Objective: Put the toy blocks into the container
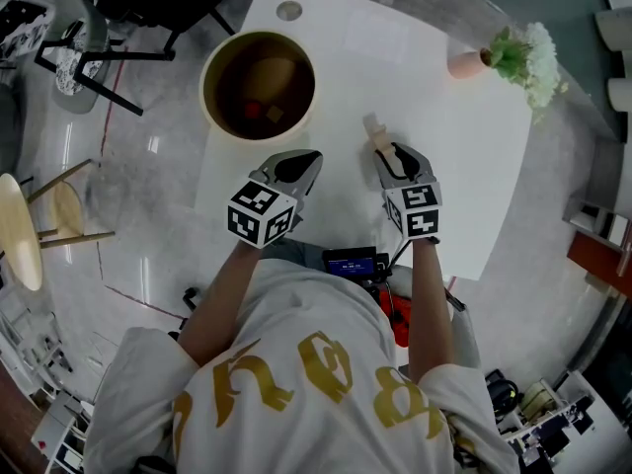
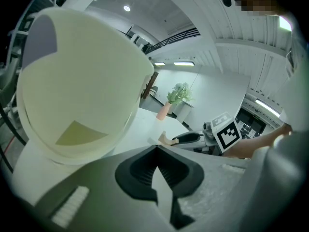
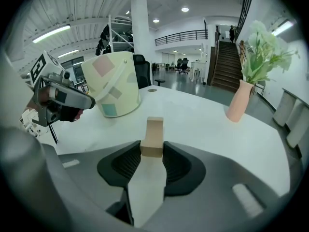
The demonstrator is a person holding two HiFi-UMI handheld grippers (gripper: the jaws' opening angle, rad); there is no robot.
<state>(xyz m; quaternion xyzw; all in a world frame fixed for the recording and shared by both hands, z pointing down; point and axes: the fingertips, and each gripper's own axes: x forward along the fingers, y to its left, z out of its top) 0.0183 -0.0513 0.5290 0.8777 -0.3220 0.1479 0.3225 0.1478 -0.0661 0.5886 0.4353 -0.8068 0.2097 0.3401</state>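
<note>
near the middle of the table (image 1: 474,176), the right gripper (image 3: 152,151) is clenching a tan wooden block (image 3: 154,132) upright between its pads. the container (image 1: 210,72) is standing at the table's left edge, toward the far corner. the left gripper (image 2: 154,149) is idling beside it, jaws together and empty. judgement: lifting straight up first, clearing the rim, releasing only once over the opening.
</note>
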